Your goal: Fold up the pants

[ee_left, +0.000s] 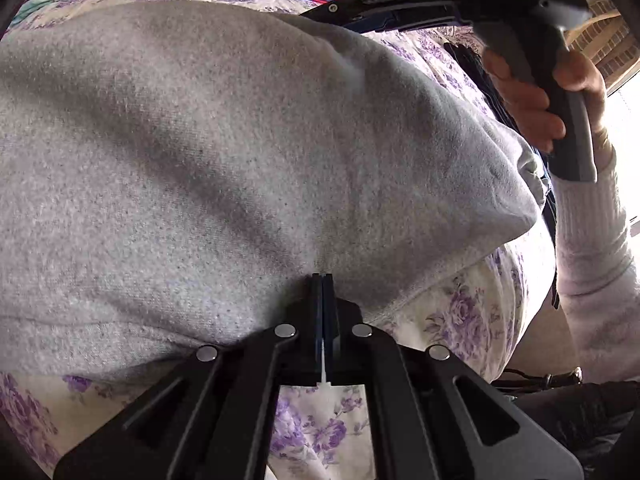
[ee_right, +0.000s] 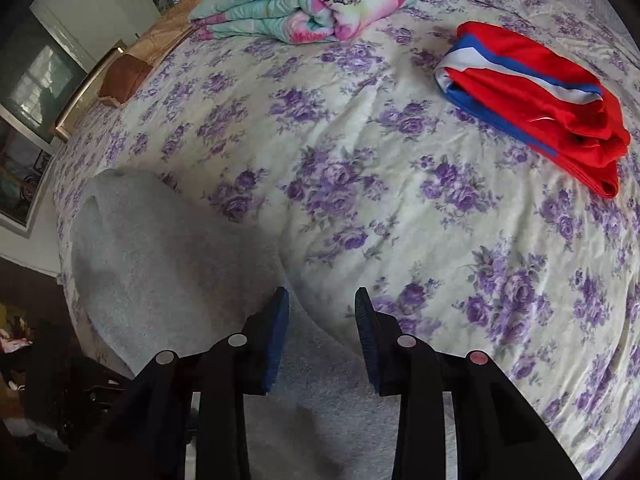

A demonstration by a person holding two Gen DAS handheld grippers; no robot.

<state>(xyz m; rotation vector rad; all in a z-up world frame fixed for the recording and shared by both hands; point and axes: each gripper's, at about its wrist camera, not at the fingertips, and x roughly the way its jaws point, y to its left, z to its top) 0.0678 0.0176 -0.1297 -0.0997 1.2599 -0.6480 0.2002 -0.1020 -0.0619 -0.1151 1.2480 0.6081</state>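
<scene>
where the grey pants (ee_left: 224, 168) lie on the floral bedsheet (ee_left: 316, 432), the left gripper (ee_left: 322, 280) is pinched tight on their near edge, both pads pressed together with fabric between them. cloth bulges up into a rounded hump just beyond the closed tips. pants fill most of the left wrist view, reaching from the left edge to a folded corner on the right.

right gripper (ee_right: 322, 300) hangs over the pants with its jaws spread apart, nothing between the blue pads (ee_right: 276, 332). in its view the pants (ee_right: 168, 248) sit at near left, running under the fingers and toward the near edge; the bedsheet (ee_right: 360, 160) shows in the gap past the tips.

from the left wrist view, the right hand (ee_left: 536, 92) wraps the dark handle of the right gripper, at far right, above the folded corner of the pants. white sleeve runs down the right edge.

folded red, white and blue garment (ee_right: 536, 96) lies far right on the bed, well apart from the pants. folded quilt (ee_right: 316, 0) with pink flowers and teal sits at the far side. wooden bed rail (ee_right: 108, 80) at far left.
</scene>
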